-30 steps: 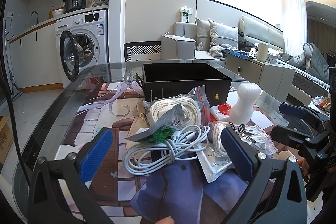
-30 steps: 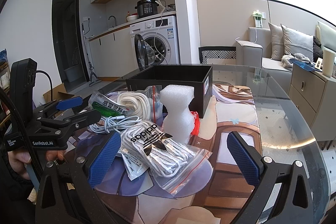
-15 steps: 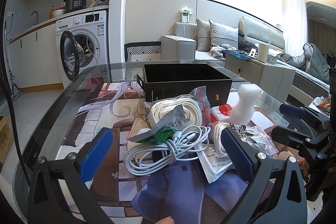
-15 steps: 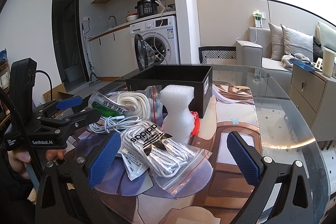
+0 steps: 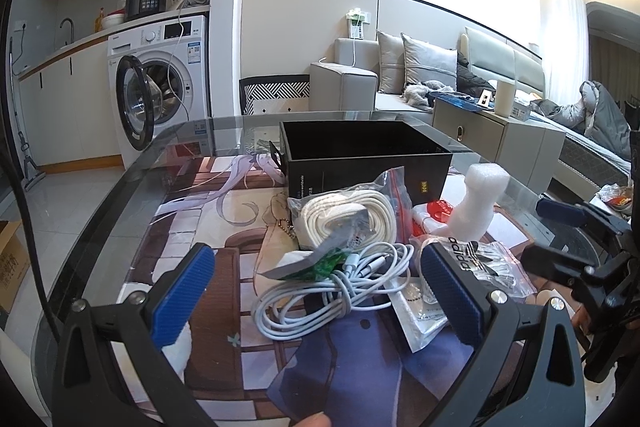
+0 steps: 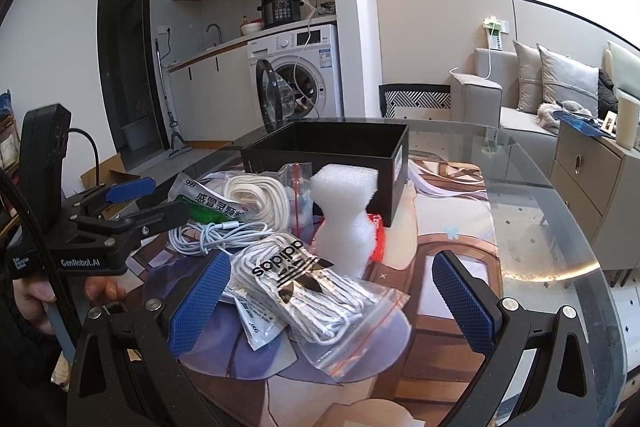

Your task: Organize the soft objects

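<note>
Left wrist view | left gripper (image 5: 316, 291) wide open, empty, over white cable (image 5: 336, 287) mid-table | right gripper (image 6: 332, 295) wide open, empty, above laces bag (image 6: 320, 291) | step: approach | next: lower, grasp, carry to black box (image 5: 360, 155) at far edge

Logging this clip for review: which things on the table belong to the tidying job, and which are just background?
Job:
black box
bagged white rope
loose white cable
bagged laces
foam block
green sachet
left claw, open
right claw, open

Background:
washing machine
sofa
cooker
</note>
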The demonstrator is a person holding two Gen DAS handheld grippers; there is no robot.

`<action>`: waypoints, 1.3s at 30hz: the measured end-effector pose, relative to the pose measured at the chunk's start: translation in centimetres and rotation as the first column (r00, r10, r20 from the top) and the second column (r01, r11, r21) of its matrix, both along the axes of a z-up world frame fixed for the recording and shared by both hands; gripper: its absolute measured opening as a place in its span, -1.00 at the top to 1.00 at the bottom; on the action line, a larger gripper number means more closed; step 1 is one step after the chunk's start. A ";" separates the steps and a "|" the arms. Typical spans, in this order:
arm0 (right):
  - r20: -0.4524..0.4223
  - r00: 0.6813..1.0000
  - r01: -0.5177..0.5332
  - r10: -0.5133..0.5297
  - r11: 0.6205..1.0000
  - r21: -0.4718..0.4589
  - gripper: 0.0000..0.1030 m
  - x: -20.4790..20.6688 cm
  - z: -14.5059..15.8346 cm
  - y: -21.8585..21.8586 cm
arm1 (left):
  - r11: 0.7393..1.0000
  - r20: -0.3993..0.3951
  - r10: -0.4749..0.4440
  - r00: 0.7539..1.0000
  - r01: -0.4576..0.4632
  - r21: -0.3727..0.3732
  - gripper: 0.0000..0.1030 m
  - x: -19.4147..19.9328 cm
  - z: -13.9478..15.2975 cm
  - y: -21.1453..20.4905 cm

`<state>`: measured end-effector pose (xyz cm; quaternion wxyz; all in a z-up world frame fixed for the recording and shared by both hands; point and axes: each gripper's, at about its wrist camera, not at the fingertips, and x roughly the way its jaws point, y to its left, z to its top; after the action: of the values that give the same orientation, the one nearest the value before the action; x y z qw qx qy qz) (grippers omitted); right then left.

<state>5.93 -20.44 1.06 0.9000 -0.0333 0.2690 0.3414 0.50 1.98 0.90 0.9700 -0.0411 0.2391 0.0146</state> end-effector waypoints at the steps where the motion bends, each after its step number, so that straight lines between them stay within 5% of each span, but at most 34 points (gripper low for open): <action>1: -0.003 1.000 0.000 0.000 1.000 -0.003 -0.99 0.1 0.1 0.2 | 1.000 -0.002 0.002 1.000 -0.002 0.000 -1.00 0.1 0.0 0.1; 15: -0.092 0.995 0.034 -0.035 0.999 -0.020 -0.99 2.7 -0.4 1.1 | 1.000 -0.049 0.011 0.999 -0.011 0.010 -1.00 1.9 -0.4 1.1; 23: -0.125 0.991 0.054 -0.057 0.998 -0.024 -0.99 4.3 -0.6 1.6 | 0.998 -0.083 -0.038 0.996 0.034 -0.051 -1.00 2.6 -0.7 1.8; 28: -0.154 0.987 0.040 -0.045 0.999 -0.035 -0.83 5.4 -1.1 2.4 | 0.996 -0.099 -0.065 0.993 0.059 -0.062 -0.96 2.9 -1.0 1.8; 33: -0.168 0.985 0.023 -0.028 0.999 -0.034 -0.69 5.5 -1.3 2.9 | 0.995 -0.133 -0.076 0.988 0.066 -0.074 -0.71 3.5 -1.5 1.8; 39: -0.190 0.982 -0.001 -0.003 1.000 -0.021 -0.44 5.6 -1.4 3.3 | 0.991 -0.156 -0.103 0.982 0.087 -0.104 -0.19 3.7 -1.8 1.9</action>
<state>11.53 -17.15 -0.32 0.8701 -0.0098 0.3570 0.3396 4.21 3.86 -0.90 0.9439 -0.0755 0.3189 -0.0400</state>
